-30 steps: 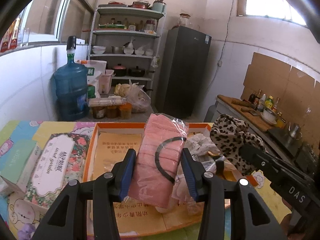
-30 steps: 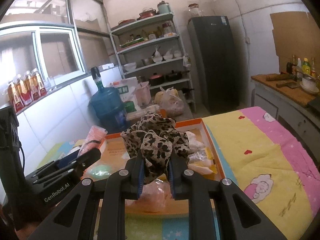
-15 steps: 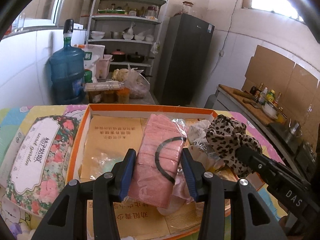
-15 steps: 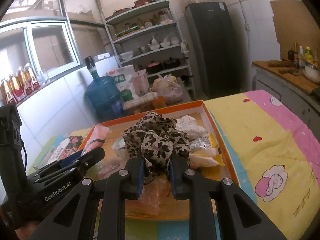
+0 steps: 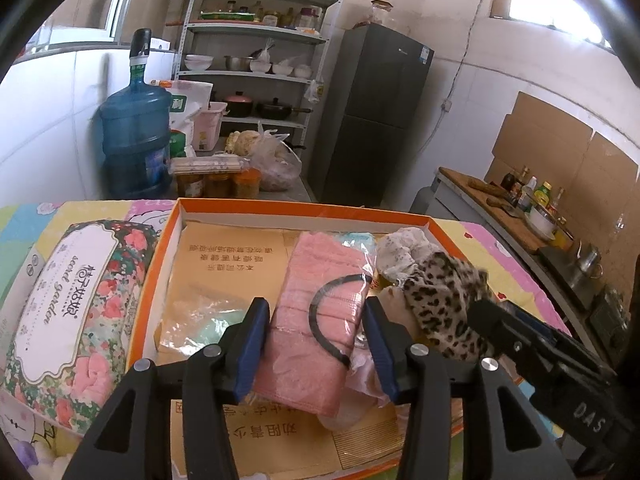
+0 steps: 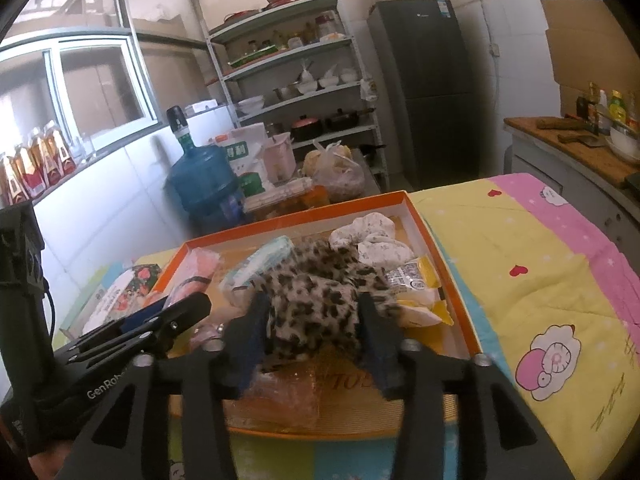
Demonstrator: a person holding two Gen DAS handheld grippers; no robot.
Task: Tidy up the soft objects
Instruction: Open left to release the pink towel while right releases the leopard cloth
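- Left hand-held gripper (image 5: 316,344): its blue pads are clamped on the sides of a pink towel pack (image 5: 316,312) wrapped in clear plastic, with a black loop lying on the pack's top. The pack rests inside the orange box (image 5: 304,205), near its middle.
- Right hand-held gripper (image 6: 310,332): its jaws have just been opening and now stand apart. The leopard-print cloth (image 6: 316,292) sits between them, resting on the other items in the box; the frame is blurred here, so contact with the pads cannot be judged.
- In the left wrist view, the leopard-print cloth lies just right of the towel pack, in front of the right hand-held gripper's tip.
- Box contents: a pale green packet in clear plastic (image 5: 204,316) lies left of the towel pack. A white patterned cloth (image 6: 370,236) lies at the far right, with yellow snack packets (image 6: 416,288) near it.
- Outside the box: a floral tissue pack (image 5: 68,300) lies against its left wall.
- Support: the box stands on a desk covered by a cartoon-print cloth (image 6: 520,264).
- Far background: a blue water jug (image 5: 134,140), a metal shelf rack (image 5: 260,52) and a dark refrigerator (image 5: 376,116).
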